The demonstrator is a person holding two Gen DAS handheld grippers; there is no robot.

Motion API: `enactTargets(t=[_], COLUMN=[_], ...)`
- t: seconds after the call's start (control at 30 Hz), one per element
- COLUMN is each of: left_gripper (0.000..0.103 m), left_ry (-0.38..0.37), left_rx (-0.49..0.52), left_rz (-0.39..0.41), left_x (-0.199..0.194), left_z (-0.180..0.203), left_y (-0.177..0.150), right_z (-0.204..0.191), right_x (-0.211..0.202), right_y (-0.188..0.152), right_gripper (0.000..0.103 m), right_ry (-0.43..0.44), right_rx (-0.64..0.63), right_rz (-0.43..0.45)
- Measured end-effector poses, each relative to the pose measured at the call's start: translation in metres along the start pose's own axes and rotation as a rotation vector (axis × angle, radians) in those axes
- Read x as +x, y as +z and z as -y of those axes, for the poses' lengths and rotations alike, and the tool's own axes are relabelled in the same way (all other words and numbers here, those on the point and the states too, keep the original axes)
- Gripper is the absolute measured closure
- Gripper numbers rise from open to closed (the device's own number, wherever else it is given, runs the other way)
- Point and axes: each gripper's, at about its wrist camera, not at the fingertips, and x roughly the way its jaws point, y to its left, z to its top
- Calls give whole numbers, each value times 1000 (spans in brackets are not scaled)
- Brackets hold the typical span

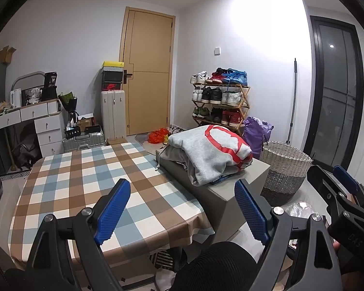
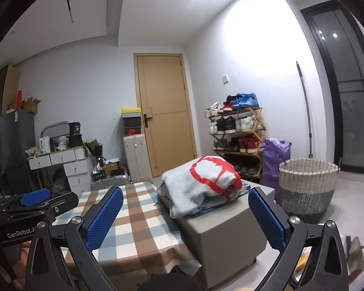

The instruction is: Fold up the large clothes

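Clothes: a grey sweatshirt with a red print (image 1: pixel 210 154) tops a folded stack on a grey box-shaped stool (image 1: pixel 222 194), at about two o'clock from the left gripper and twelve o'clock from the right. Darker garments show under it; how many, I cannot tell.

Why stacked there: likely finished pieces parked off the work surface, so the table stays free for spreading the next one.

Table: the checked cloth (image 1: pixel 97 169) is bare, touching the stool's left side. No garment lies on it, so I judge a fold is either done or not yet begun.

Basket: a woven laundry basket (image 2: pixel 307 189) stands on the floor just beside the stool at three o'clock, probably the source of unfolded items. Its contents are hidden.

Left gripper (image 1: pixel 182 211): jaws spread wide, nothing between the blue pads, tipped slightly down over the table's near edge.

Right gripper (image 2: pixel 185 218): jaws equally wide, empty, held level and aimed at the stool and stack.

Pose: both held low and near each other, each visible at the other view's edge, well apart from the clothes. Reads as a waiting stance.

Background: tan door, shoe rack beyond.
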Motion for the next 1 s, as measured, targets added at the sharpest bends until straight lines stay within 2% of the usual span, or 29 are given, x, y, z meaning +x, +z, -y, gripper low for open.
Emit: enactTargets(t=[1.0], left_gripper=[18], left_ry=[4], left_rx=[-19], left_rz=[15], left_x=[-2], left_z=[-2], left_y=[1], right_z=[3], right_x=[-9], right_y=[0], right_gripper=[0], right_ry=[-1], right_rx=[25], right_rz=[11])
